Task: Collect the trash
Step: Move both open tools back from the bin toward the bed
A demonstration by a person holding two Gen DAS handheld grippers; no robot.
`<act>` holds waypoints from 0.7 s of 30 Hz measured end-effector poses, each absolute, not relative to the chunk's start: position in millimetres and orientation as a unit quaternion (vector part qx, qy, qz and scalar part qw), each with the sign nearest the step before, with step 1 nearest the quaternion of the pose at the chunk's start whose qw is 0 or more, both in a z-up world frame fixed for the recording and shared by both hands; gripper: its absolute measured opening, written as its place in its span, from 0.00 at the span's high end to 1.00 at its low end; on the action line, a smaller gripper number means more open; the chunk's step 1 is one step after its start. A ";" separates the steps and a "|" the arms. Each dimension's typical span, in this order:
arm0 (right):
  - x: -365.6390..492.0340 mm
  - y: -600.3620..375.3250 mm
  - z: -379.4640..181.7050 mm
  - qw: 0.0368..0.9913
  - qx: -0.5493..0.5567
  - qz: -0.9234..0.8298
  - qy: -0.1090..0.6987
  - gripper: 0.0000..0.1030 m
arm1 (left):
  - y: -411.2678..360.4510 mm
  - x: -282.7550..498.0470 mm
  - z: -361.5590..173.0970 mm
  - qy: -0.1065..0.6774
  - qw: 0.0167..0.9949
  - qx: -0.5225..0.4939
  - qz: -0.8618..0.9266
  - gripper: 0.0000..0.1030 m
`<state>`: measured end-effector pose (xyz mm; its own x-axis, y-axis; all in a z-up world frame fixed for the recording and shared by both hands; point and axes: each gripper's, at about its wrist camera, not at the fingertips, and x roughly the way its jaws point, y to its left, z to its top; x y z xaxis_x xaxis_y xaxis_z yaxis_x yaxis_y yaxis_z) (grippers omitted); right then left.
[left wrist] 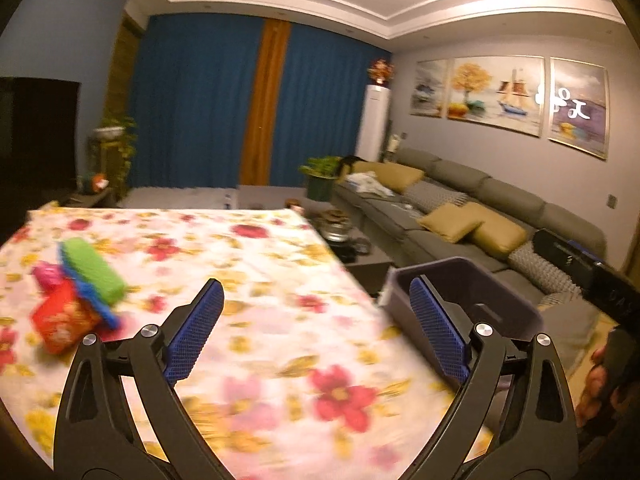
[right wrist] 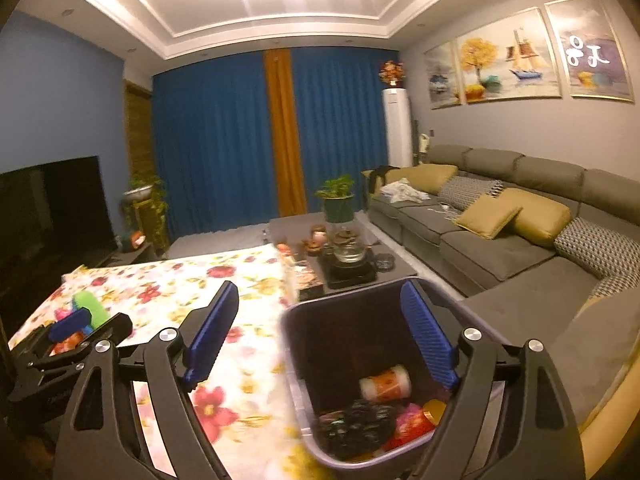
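Between drops: both hand-held grippers spread wide and empty, right one (right wrist: 320,334) over the bin (right wrist: 496,336) holding collected trash (right wrist: 384,388), left one (left wrist: 316,330) above the floral surface (left wrist: 260,264). Remaining wrappers (left wrist: 80,292) well left of the bin; next, probably a reach there.

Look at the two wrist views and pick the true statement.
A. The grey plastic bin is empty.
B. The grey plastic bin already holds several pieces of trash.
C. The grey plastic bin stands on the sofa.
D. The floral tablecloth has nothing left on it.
B: the right wrist view looks down into the grey plastic bin beside the floral tablecloth, and a white-and-orange cylindrical container and crumpled wrappers lie at its bottom.
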<state>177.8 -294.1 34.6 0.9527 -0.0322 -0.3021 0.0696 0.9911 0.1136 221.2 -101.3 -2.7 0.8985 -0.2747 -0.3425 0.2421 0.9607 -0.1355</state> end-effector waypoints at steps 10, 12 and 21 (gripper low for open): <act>195.5 -197.5 37.6 0.984 0.033 0.057 0.164 0.20 | 33.4 210.3 -8.7 0.181 0.981 -0.069 -0.007 0.10; 201.2 -172.9 36.0 0.983 0.023 0.074 0.166 0.20 | 53.6 208.8 -10.0 0.181 0.981 -0.074 0.010 0.10; 240.4 -84.9 14.2 0.969 0.008 0.150 0.195 0.20 | 125.2 206.8 -20.3 0.176 0.977 -0.084 0.083 0.10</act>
<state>240.4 -84.9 14.2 0.8787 0.2947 -0.3756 -0.2883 0.9546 0.0748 206.8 125.2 -20.3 0.9239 0.1328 -0.3590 -0.1923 0.9719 -0.1356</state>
